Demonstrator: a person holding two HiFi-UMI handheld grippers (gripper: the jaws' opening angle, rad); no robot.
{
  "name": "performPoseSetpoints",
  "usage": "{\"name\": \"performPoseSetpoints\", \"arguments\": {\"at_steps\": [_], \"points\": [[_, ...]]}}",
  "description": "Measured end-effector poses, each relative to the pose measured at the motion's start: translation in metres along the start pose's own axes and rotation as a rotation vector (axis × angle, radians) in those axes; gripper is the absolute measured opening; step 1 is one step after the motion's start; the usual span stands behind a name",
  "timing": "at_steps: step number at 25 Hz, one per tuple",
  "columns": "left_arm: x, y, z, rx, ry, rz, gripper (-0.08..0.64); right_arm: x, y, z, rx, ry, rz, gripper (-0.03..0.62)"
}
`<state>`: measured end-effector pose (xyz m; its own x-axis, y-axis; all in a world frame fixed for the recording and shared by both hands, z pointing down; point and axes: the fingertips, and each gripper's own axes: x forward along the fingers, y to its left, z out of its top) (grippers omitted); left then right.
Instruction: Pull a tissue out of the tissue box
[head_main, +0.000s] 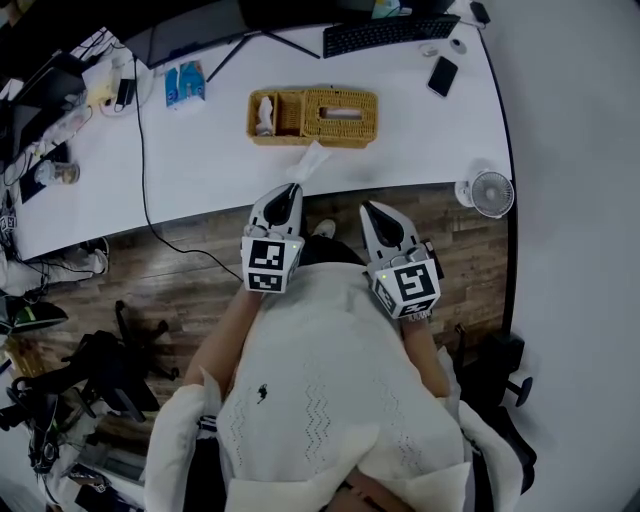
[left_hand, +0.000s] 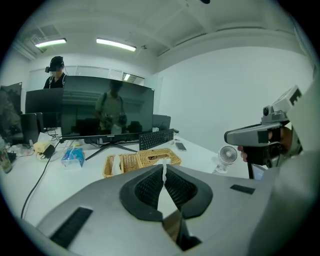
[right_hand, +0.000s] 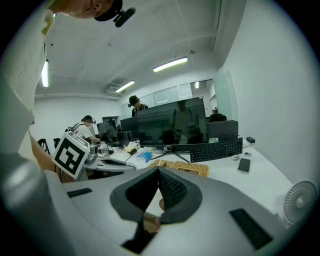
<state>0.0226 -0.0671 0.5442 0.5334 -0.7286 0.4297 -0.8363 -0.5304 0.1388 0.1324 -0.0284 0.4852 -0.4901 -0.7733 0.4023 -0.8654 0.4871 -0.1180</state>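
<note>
Right now, well off to the left of my left jaws, a blue packet (head_main: 185, 83) lies on the white desk (head_main: 420, 140), and a black cable (head_main: 142, 150) runs across the desk and over its near edge. My left gripper (head_main: 292, 190) hangs just short of that edge. Its jaws are pressed together on a white tissue (head_main: 313, 160), and in the left gripper view a thin white strip of it is pinched between the ribbed pads. The tissue stands out ahead of the jaw tips, leaning a little to their right. Its far end reaches the front wall of the wicker tissue box (head_main: 360, 105), though I cannot tell whether the two touch. The box sits straight ahead of the left jaws, on the desk, with an open compartment at its left end holding something white. My right gripper (head_main: 371, 210) is just beside the left one, over the wooden floor and a bit further back from the desk. Its jaws are closed tip to tip with nothing between them. Ahead and to the right of the right jaws, a small white fan (head_main: 492, 193) stands at the desk's corner. Further ahead lie a dark phone (head_main: 442, 76) and a black keyboard (head_main: 390, 35).
</note>
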Motion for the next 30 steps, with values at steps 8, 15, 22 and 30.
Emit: {"name": "performPoseSetpoints", "arguments": {"at_steps": [8,15,22,30], "points": [[-0.019,0.004,0.003,-0.007,-0.026,0.012,0.017,0.006,0.007,0.006,-0.012,-0.009,0.018,0.002],[-0.029,0.010,0.016,-0.014,-0.074,0.024,0.017,0.010,0.013,0.018,-0.025,-0.036,0.029,0.002],[-0.032,0.011,0.029,-0.027,-0.113,0.024,0.017,0.007,0.010,0.033,-0.045,-0.073,0.023,0.002],[-0.038,0.016,0.053,-0.046,-0.167,0.023,0.017,-0.003,-0.001,0.057,-0.042,-0.129,-0.006,0.002]]}}
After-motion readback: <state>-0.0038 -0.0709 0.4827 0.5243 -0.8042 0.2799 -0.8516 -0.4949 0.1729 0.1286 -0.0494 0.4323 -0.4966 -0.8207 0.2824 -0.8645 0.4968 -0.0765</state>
